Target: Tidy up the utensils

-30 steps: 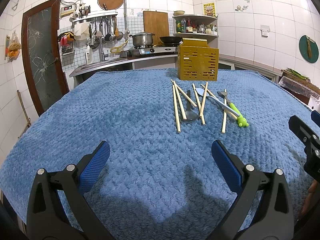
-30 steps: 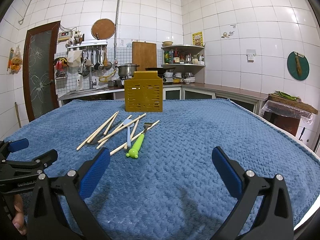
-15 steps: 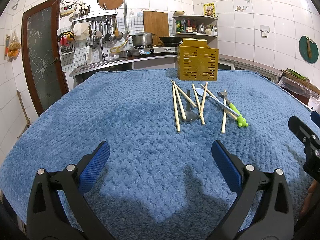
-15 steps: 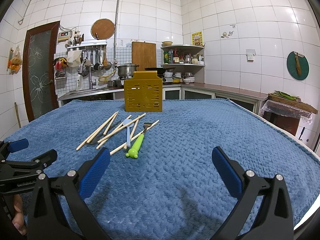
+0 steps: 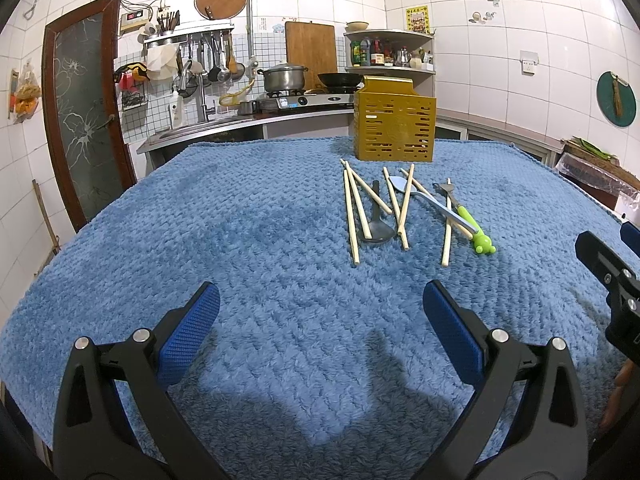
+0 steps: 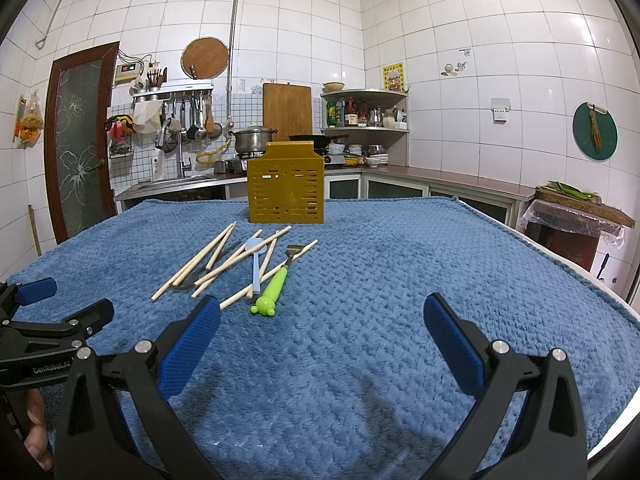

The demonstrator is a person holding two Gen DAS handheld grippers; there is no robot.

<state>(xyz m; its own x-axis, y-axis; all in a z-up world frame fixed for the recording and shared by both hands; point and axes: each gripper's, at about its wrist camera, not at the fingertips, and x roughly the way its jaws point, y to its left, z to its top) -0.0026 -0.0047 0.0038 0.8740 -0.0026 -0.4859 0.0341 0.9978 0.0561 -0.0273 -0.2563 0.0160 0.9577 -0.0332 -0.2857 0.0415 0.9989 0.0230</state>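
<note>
Several wooden chopsticks (image 5: pixel 351 216) (image 6: pixel 192 262) lie scattered on the blue cloth (image 5: pixel 240 240) (image 6: pixel 380 280), mixed with a dark spoon (image 5: pixel 375 226), a pale blue spoon (image 5: pixel 430 202) (image 6: pixel 255 258) and a green-handled peeler (image 5: pixel 470 226) (image 6: pixel 276 284). Behind them stands a yellow slotted utensil holder (image 5: pixel 394 124) (image 6: pixel 285 184). My left gripper (image 5: pixel 322 318) hovers open in front of the pile, nothing between its fingers. My right gripper (image 6: pixel 322 320) is open too, just right of the pile's near end.
The cloth-covered table ends at a kitchen counter with a sink, a pot (image 5: pixel 283 76) and a stove. Low shelving with a plastic-wrapped board (image 6: pixel 580 208) stands beyond the right edge. A brown door (image 5: pixel 84 120) is at the far left.
</note>
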